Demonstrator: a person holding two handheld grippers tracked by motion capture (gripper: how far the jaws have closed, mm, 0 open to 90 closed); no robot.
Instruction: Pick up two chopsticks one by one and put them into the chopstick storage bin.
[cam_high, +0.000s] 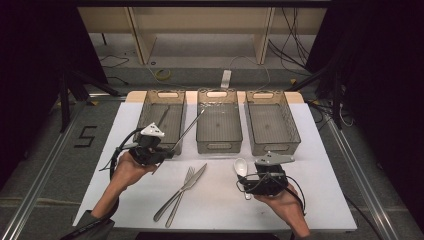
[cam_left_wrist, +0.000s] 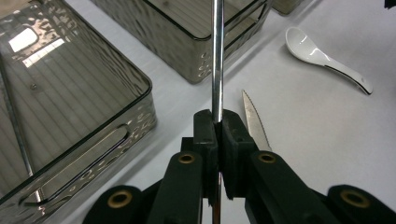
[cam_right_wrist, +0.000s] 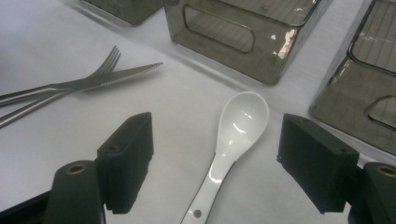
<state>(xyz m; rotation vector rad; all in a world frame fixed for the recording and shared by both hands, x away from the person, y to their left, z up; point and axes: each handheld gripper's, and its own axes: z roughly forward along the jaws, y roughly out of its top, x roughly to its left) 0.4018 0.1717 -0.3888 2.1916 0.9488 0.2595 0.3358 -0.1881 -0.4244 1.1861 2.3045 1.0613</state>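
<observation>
My left gripper (cam_left_wrist: 217, 123) is shut on a thin metal stick (cam_left_wrist: 217, 56) that points away over the gap between two bins. In the high view the left gripper (cam_high: 167, 152) holds the stick (cam_high: 189, 131) slanting up towards the middle bin (cam_high: 219, 142), just in front of the left bin (cam_high: 145, 112). A white ceramic spoon (cam_right_wrist: 236, 135) lies on the white mat between the wide-open jaws of my right gripper (cam_right_wrist: 217, 137), and the pads are clear of it. From above, the right gripper (cam_high: 248, 181) sits low over the spoon (cam_high: 241, 167).
A fork (cam_high: 179, 196) and a knife (cam_high: 192, 181) lie crossed at the mat's centre; the knife tip (cam_left_wrist: 254, 121) is close to my left jaws. A similar thin stick (cam_high: 163, 117) lies in the left bin. A third bin (cam_high: 295, 131) stands at the right.
</observation>
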